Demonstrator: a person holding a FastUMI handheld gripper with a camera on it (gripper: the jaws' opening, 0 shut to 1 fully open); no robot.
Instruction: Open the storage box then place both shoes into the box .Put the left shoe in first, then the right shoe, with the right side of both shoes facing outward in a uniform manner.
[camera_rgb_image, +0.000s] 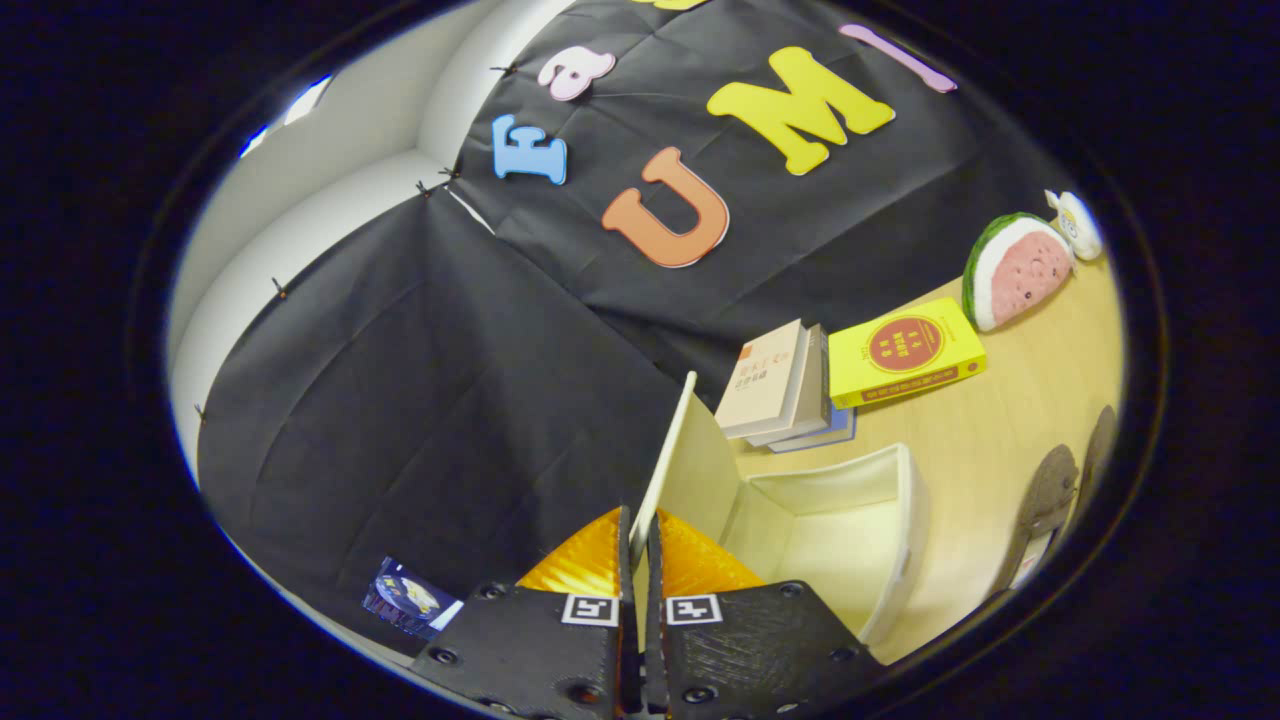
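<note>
- The lid (690, 460) of the storage box (905, 520) is being pinched between the two fingers of the tool (640, 545), which are being pressed together on its thin edge.
- The lid is being held raised, nearly on edge, rising from between the fingers toward the black cloth wall (420, 400).
- The storage box is being shown open just beside the fingers, its pale inside bare, resting on the wooden counter (1000, 430).
- Two dark shoes (1050, 500) are being seen side by side at the counter's edge, beyond the box and apart from it; which is left and which is right cannot be told.
- A stack of books (785, 385) is lying near the wall, just beyond the raised lid, and a yellow book (905, 352) is lying just beside the stack.
- A watermelon-slice plush (1015, 270) is being propped farther along the counter against the wall, with a small white figure (1080, 222) next to it.
- A small blue packet (405, 598) is being seen low against the cloth, beside the tool's body.
</note>
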